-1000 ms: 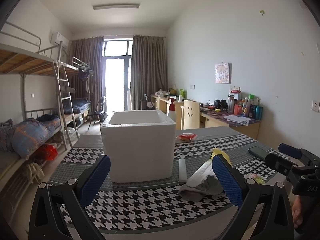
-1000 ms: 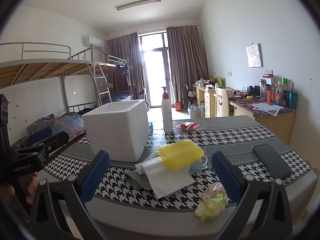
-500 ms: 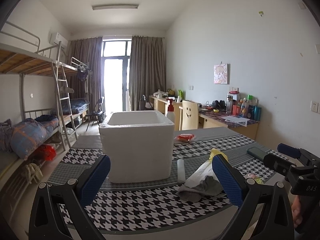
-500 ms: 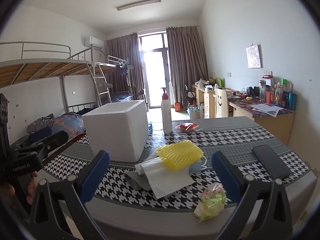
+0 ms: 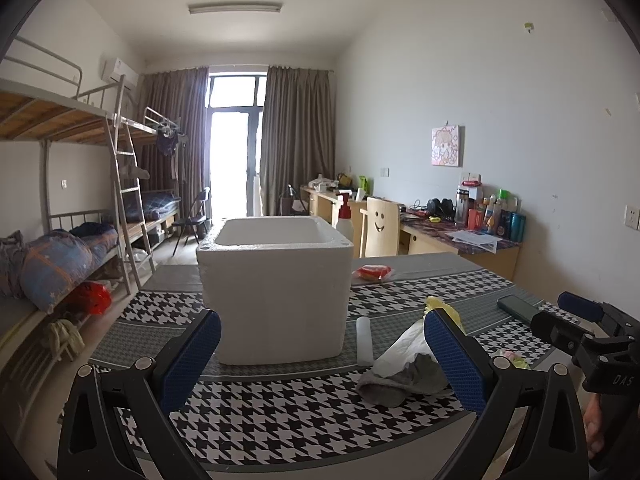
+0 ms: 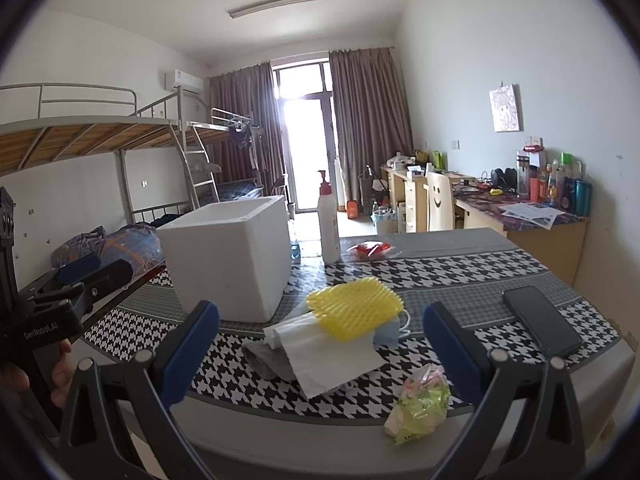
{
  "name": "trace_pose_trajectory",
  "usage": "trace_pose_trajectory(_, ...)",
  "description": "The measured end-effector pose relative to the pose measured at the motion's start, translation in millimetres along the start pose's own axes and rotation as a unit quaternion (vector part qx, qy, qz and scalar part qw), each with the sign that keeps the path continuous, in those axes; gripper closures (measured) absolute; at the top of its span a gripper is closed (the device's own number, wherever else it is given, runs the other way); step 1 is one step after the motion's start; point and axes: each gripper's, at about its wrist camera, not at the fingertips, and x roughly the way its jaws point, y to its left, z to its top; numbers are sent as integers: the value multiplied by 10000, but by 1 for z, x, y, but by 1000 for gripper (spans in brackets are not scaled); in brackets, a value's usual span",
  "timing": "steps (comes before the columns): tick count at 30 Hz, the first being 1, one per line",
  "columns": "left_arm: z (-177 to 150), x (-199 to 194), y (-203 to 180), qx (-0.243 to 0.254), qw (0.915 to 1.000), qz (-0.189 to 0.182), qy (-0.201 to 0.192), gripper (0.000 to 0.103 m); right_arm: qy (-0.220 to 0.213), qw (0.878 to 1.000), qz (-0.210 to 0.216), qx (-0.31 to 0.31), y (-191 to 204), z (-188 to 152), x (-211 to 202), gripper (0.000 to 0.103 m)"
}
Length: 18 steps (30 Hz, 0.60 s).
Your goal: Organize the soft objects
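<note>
A white foam box (image 5: 276, 284) (image 6: 230, 252) stands open-topped on the houndstooth table (image 5: 260, 416). Right of it lies a heap: yellow foam net (image 6: 354, 312), white tissue (image 6: 328, 354), grey cloth (image 6: 264, 358) (image 5: 404, 376) and a blue mask (image 6: 386, 330). A green-pink plastic bag (image 6: 420, 404) sits near the front edge. My left gripper (image 5: 322, 360) hovers open before the box, empty. My right gripper (image 6: 322, 348) hangs open in front of the heap, holding nothing.
A black phone (image 6: 540, 320) lies at the table's right. A pump bottle (image 6: 329, 224) and a red packet (image 6: 368, 249) sit behind the box, a white foam tube (image 5: 364, 340) beside it. Bunk beds (image 5: 60, 216) line the left wall, desks (image 5: 460, 240) the right.
Both views have shifted only slightly; the grippers stay open and nothing on the table has moved.
</note>
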Motion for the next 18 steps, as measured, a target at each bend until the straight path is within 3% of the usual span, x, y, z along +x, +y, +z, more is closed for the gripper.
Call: trace_pose_trajectory(18,-4,42,-16,160,9983,-340,444,1,325,9988,-324,151,-23,-7,16,0)
